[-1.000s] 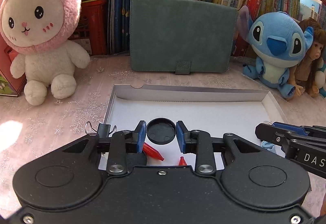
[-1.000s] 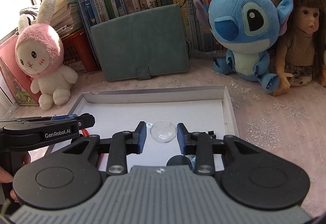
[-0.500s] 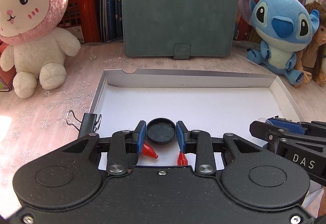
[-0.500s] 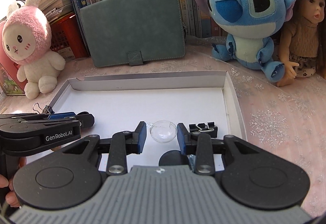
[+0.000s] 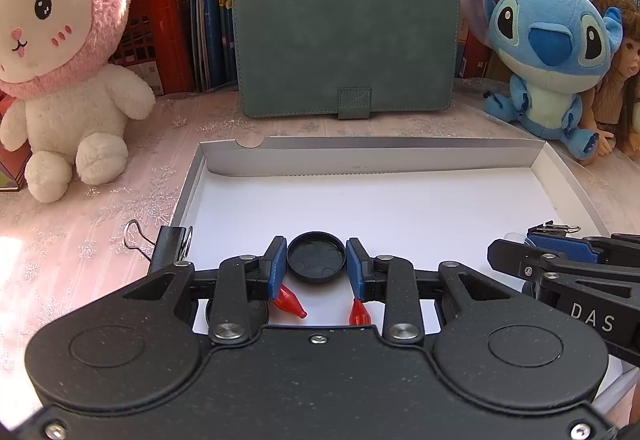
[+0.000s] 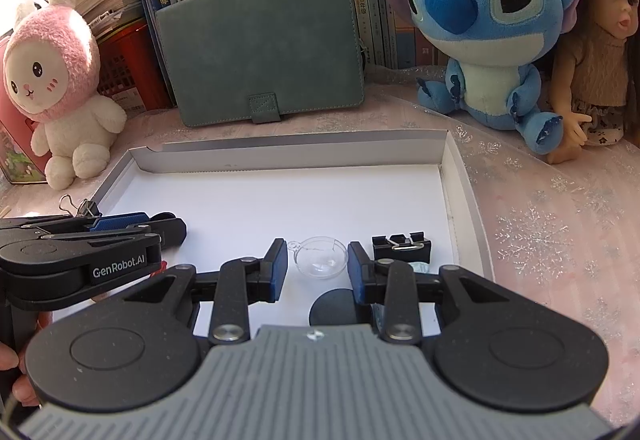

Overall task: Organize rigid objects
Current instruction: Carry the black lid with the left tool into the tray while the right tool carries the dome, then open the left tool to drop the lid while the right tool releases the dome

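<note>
My left gripper (image 5: 316,260) is shut on a round black cap (image 5: 316,257) and holds it over the near left part of the white cardboard tray (image 5: 372,154). Two red pointed caps (image 5: 290,302) lie in the tray under its fingers. My right gripper (image 6: 318,260) is shut on a clear plastic half-dome (image 6: 320,257) over the tray's near right part (image 6: 452,176). A black disc (image 6: 334,308) and a black binder clip (image 6: 401,248) lie in the tray by the right fingers. Each gripper shows in the other's view: the right one (image 5: 560,252), the left one (image 6: 132,226).
A binder clip (image 5: 168,244) sits at the tray's left rim. A green case (image 5: 344,40) leans on books behind the tray. A pink bunny plush (image 5: 60,60) stands at the left, a blue plush (image 5: 552,52) and a doll (image 6: 600,40) at the right.
Both grippers have drawn forward and lower over the tray, still holding the cap and the dome. The tray and the things in it have not moved.
</note>
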`<move>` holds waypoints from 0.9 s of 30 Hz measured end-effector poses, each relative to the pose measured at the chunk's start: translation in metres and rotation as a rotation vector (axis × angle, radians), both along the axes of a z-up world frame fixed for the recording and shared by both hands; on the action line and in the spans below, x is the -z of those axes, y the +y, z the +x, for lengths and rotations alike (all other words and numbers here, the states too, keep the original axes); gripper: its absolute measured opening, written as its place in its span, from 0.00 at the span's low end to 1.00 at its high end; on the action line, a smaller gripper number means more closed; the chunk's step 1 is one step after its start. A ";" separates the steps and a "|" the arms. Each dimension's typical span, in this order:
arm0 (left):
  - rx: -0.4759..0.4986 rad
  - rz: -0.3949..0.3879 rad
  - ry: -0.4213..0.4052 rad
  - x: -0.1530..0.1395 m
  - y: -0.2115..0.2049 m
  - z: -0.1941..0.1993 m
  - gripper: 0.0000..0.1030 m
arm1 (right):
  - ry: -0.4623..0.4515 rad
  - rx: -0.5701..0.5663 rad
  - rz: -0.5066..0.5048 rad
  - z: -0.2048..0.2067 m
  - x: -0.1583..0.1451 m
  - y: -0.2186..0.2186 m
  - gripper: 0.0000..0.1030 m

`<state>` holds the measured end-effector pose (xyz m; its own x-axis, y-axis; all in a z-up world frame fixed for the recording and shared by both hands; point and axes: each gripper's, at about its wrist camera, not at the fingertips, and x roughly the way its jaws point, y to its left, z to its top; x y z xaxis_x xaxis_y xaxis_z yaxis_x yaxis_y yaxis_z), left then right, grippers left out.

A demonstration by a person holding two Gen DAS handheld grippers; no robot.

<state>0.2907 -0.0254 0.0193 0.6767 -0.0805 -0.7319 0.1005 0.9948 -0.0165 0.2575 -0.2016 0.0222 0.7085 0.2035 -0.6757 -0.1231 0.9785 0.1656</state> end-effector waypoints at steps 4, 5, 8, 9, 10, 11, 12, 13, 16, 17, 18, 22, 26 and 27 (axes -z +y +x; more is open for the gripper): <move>-0.002 -0.003 0.001 0.000 0.000 0.000 0.30 | -0.006 0.002 0.007 -0.001 0.001 -0.001 0.37; -0.001 -0.003 0.000 0.000 0.000 0.000 0.30 | -0.008 0.002 0.008 -0.001 0.002 -0.001 0.37; 0.000 -0.001 -0.002 0.000 0.000 0.000 0.31 | -0.015 0.000 0.013 -0.002 0.002 -0.001 0.37; -0.001 -0.003 -0.003 -0.001 0.001 0.000 0.36 | -0.016 0.000 0.015 -0.003 0.002 -0.002 0.37; -0.002 -0.006 -0.003 -0.001 0.001 0.000 0.39 | -0.018 0.001 0.018 -0.003 0.002 -0.002 0.37; -0.001 -0.010 -0.003 -0.001 0.001 0.000 0.39 | -0.019 0.003 0.021 -0.003 0.002 -0.003 0.37; 0.001 -0.011 -0.003 -0.001 0.002 0.000 0.40 | -0.020 0.003 0.024 -0.003 0.002 -0.003 0.40; 0.003 -0.012 -0.004 -0.002 0.002 -0.001 0.42 | -0.024 0.005 0.026 -0.004 0.002 -0.003 0.41; 0.007 -0.004 -0.013 -0.003 0.002 -0.005 0.50 | -0.035 0.006 0.039 -0.005 0.001 -0.004 0.51; 0.009 0.000 -0.017 -0.003 0.002 -0.006 0.51 | -0.038 0.007 0.044 -0.006 0.000 -0.005 0.55; 0.012 0.005 -0.022 -0.004 0.002 -0.007 0.53 | -0.040 0.006 0.047 -0.007 0.000 -0.005 0.55; 0.012 0.018 -0.052 -0.010 0.004 -0.017 0.67 | -0.063 0.002 0.035 -0.013 -0.003 -0.004 0.63; 0.015 0.008 -0.082 -0.019 0.008 -0.029 0.75 | -0.096 -0.014 0.036 -0.022 -0.008 -0.005 0.72; 0.019 0.007 -0.087 -0.021 0.009 -0.032 0.76 | -0.104 -0.019 0.034 -0.024 -0.009 -0.005 0.74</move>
<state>0.2588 -0.0168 0.0398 0.7360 -0.0888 -0.6711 0.1197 0.9928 -0.0001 0.2333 -0.2063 0.0313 0.7704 0.2393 -0.5909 -0.1601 0.9698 0.1840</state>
